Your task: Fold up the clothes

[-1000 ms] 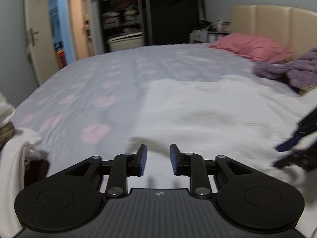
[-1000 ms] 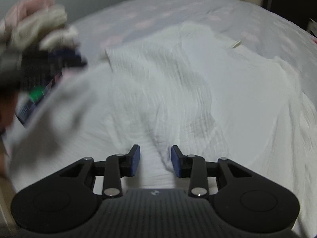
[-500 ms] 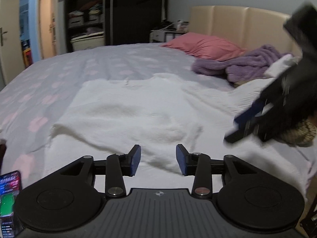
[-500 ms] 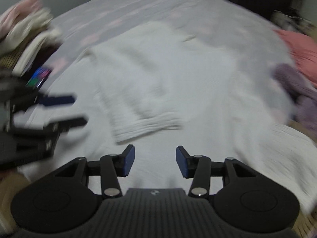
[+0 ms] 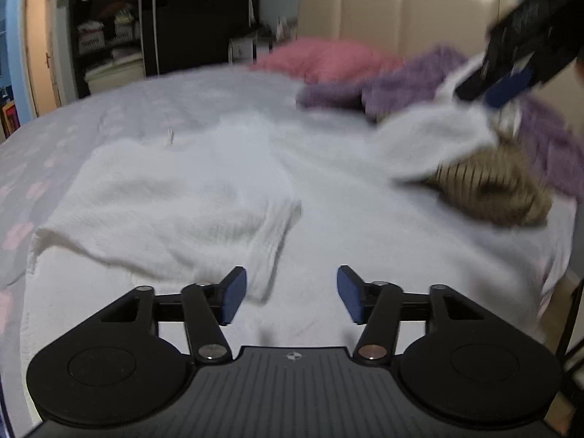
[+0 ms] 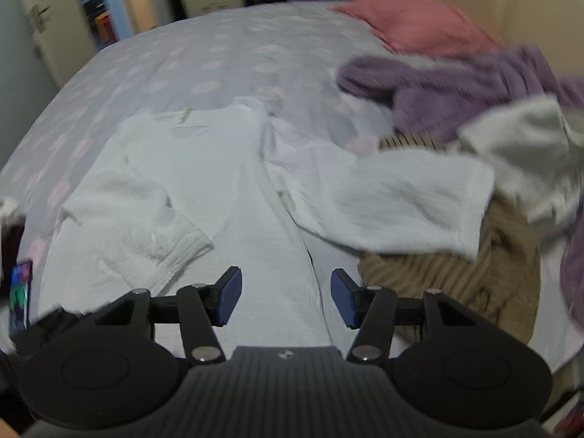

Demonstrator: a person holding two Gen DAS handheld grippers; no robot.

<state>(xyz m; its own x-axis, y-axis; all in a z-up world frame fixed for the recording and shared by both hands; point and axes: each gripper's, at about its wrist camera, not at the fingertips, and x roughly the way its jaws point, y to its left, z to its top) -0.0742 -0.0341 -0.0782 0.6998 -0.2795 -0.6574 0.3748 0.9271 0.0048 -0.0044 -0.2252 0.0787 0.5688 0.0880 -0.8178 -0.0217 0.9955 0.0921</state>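
Hovering low over the near part of the bed (image 6: 226, 51), the left gripper (image 5: 291, 294) points along the mattress with its blue-padded fingers (image 5: 233, 294) spread wide and nothing between them. The right gripper (image 6: 285, 297) is held higher, looking down on the bedding, its fingers likewise parted and empty; in the left wrist view it shows as a dark blur at the upper right, above the far sleeve.

The white top (image 6: 226, 182) lies spread on the spotted sheet, collar toward the far side and hem toward the grippers. Its left sleeve (image 6: 146, 233) is folded in over the body, ribbed cuff near the left gripper. The right sleeve (image 6: 394, 200) stretches out sideways, and its end rests on a striped tan garment (image 6: 456, 277).

Beyond that lie a purple fleece (image 6: 456, 84), a pink pillow (image 6: 412, 22) against the headboard and a pale crumpled cloth (image 6: 529, 153). The far left of the bed is open sheet. A phone (image 6: 20, 295) with a lit screen sits at the near left edge. Both views are blurred.
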